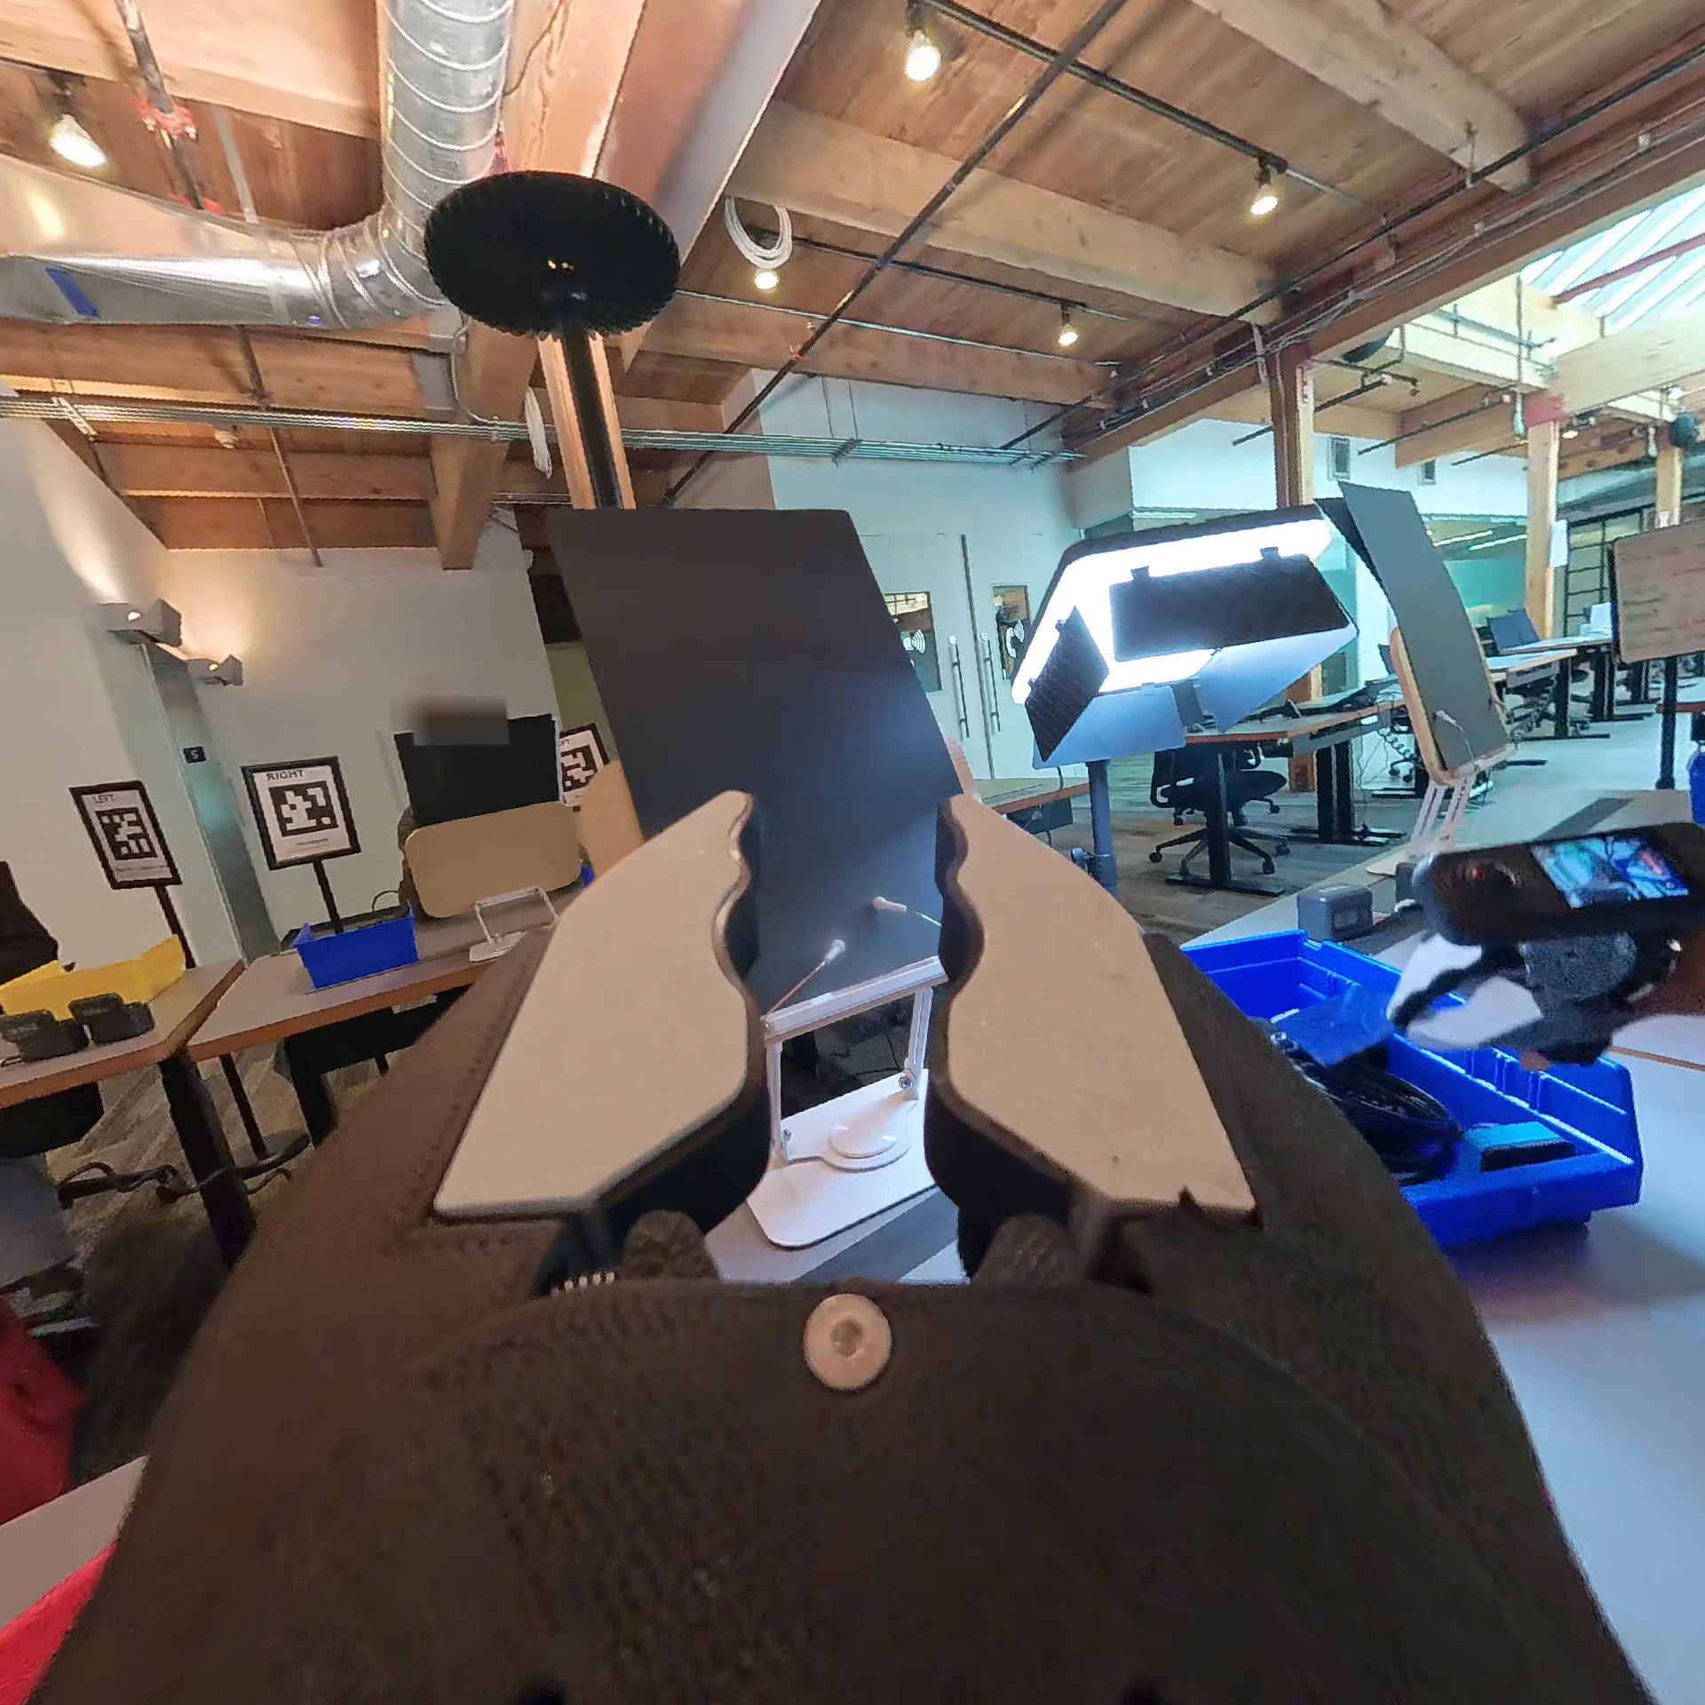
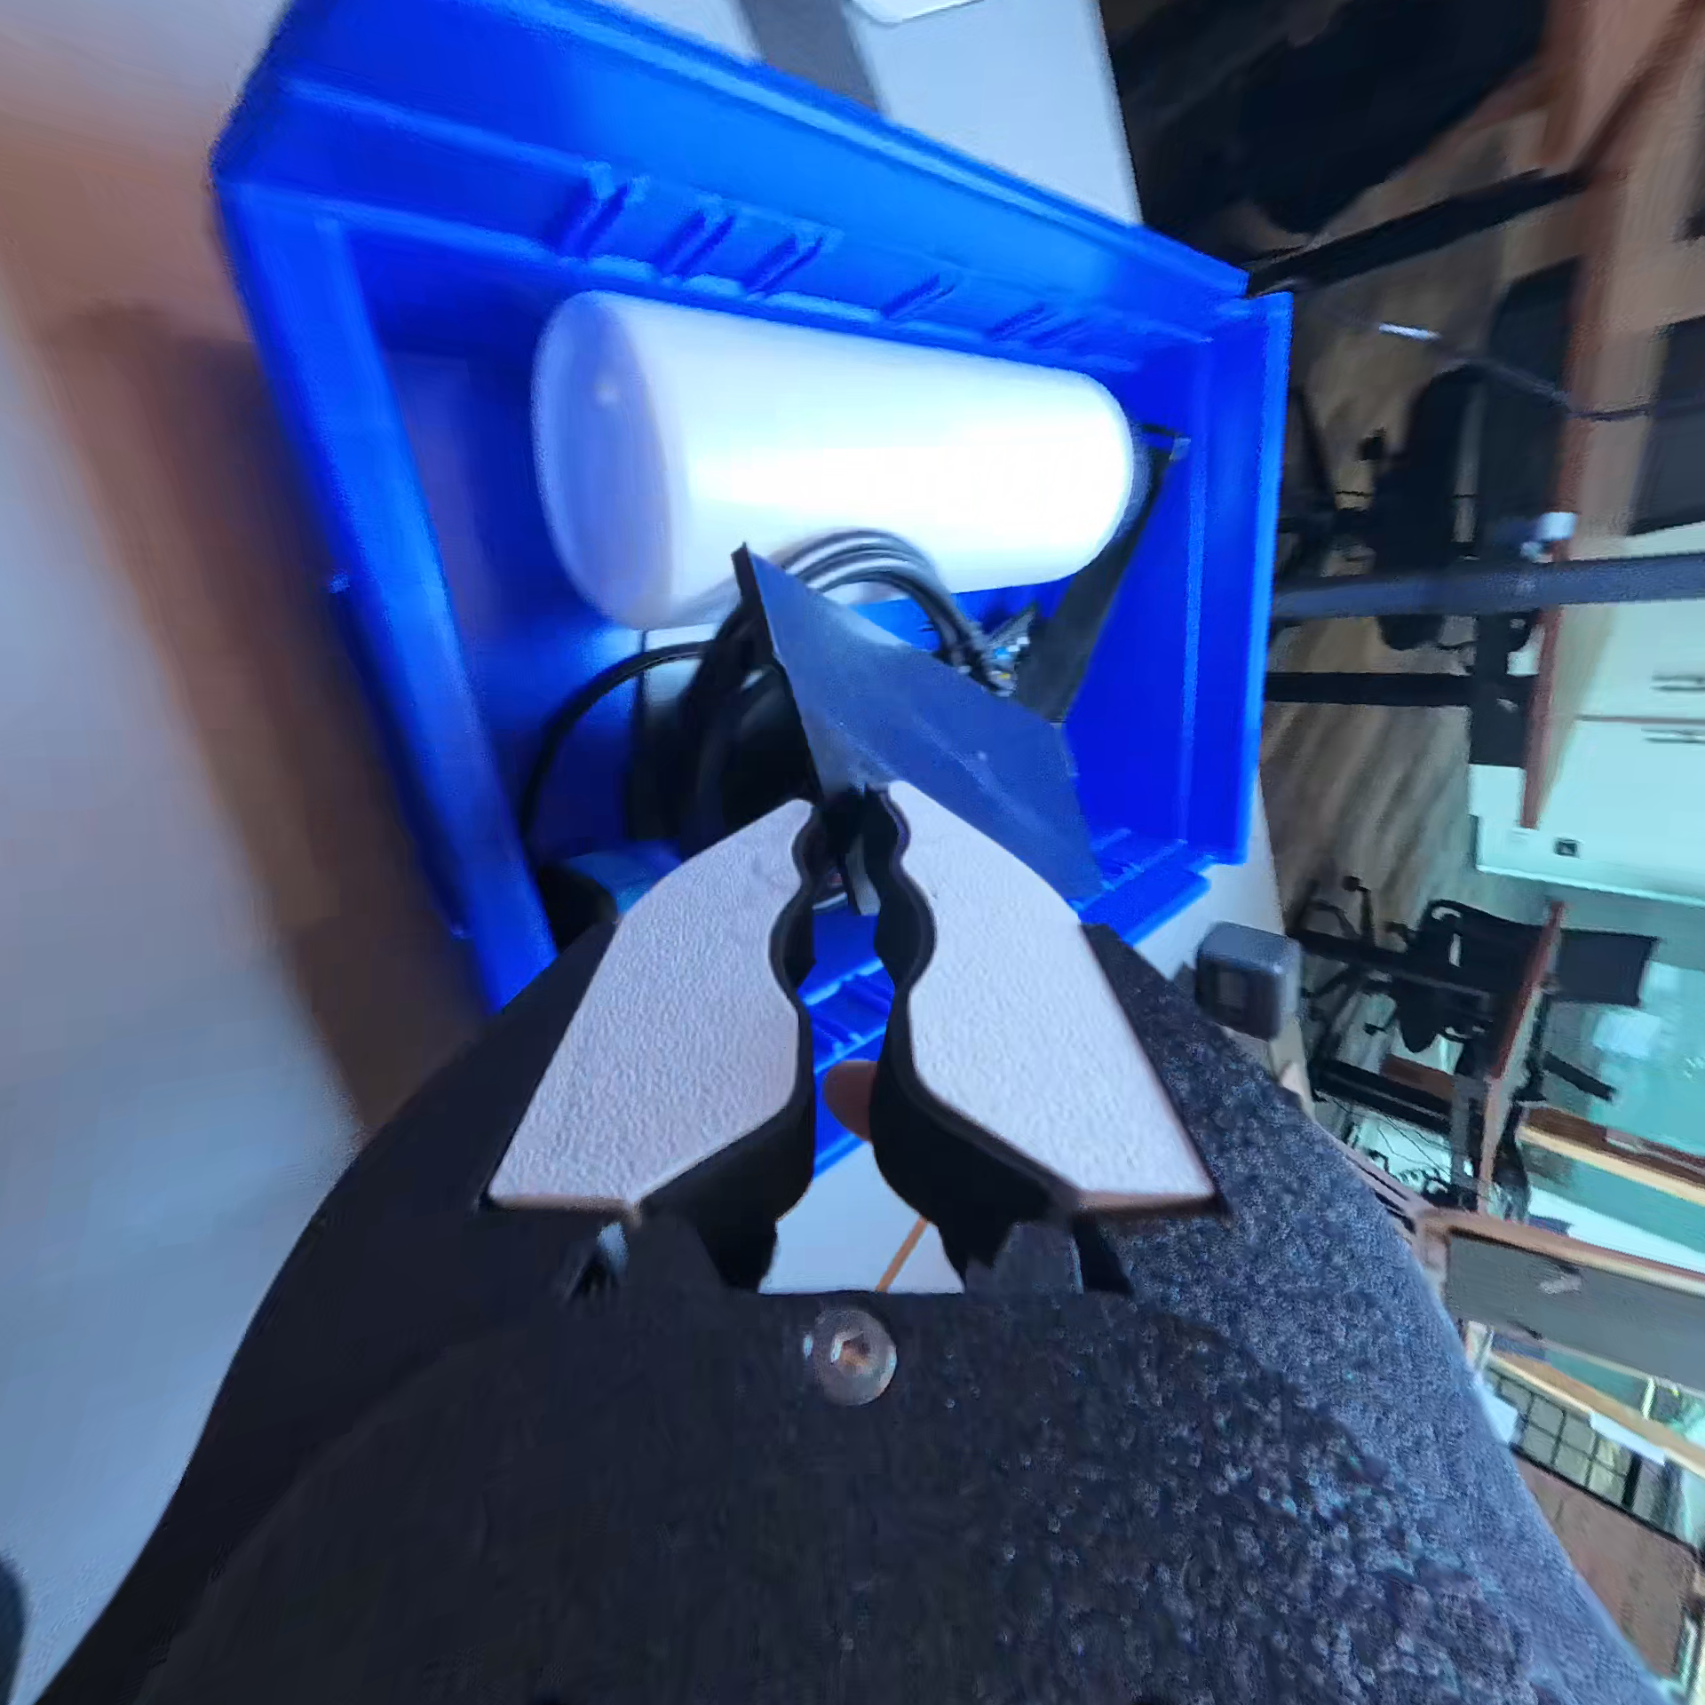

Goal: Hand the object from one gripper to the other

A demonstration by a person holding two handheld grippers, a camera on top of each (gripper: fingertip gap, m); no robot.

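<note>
In the right wrist view my right gripper [image 2: 849, 816] is shut on the edge of a thin, flat dark-blue piece [image 2: 923, 720]. It holds the piece above an open blue bin [image 2: 369, 415]. The bin holds a white cylinder [image 2: 830, 461] and coiled black cables [image 2: 701, 720]. In the left wrist view my left gripper [image 1: 849, 830] is open and empty, raised and pointing at a black panel. The right gripper [image 1: 1421, 1006] shows far to its right, over the blue bin [image 1: 1522, 1190], with the blue piece [image 1: 1338, 1015] at its tips. The two grippers are well apart.
A black panel on a white stand [image 1: 738, 664] stands straight ahead of the left gripper. A small grey box [image 2: 1241, 978] sits on the table beside the bin. A lit lamp panel [image 1: 1190, 609], desks and office chairs are farther back. Another blue bin [image 1: 355, 950] is on a table at left. The left gripper's tips are roughly 50 centimeters from the right gripper's.
</note>
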